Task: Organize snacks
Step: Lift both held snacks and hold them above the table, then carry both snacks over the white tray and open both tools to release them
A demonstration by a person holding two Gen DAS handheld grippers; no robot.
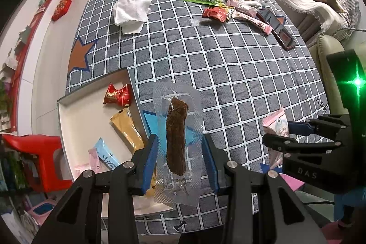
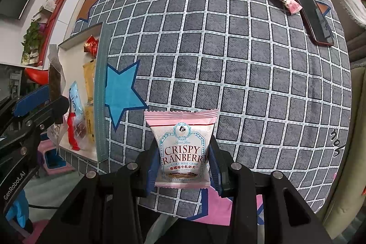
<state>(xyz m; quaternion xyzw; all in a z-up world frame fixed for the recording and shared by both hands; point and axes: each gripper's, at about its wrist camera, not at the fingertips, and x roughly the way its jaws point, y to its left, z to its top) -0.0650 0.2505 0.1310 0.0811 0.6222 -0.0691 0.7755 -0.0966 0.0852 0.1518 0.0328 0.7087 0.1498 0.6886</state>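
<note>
Left hand-held gripper (image 1: 180,159) pointing down, clamping jerky packet (image 1: 176,141), right hand-held gripper (image 2: 183,164) clamping cranberry packet (image 2: 181,150)

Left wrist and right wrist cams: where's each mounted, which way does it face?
Left wrist: on the left gripper, facing down past its jaws, shut on a clear-wrapped meat stick beside the white tray; right gripper shows at right.
Right wrist: on the right gripper, facing down at the cranberry nougat packet it holds; left gripper at left.
Shared: checked cloth, tray, far snack pile.
</note>
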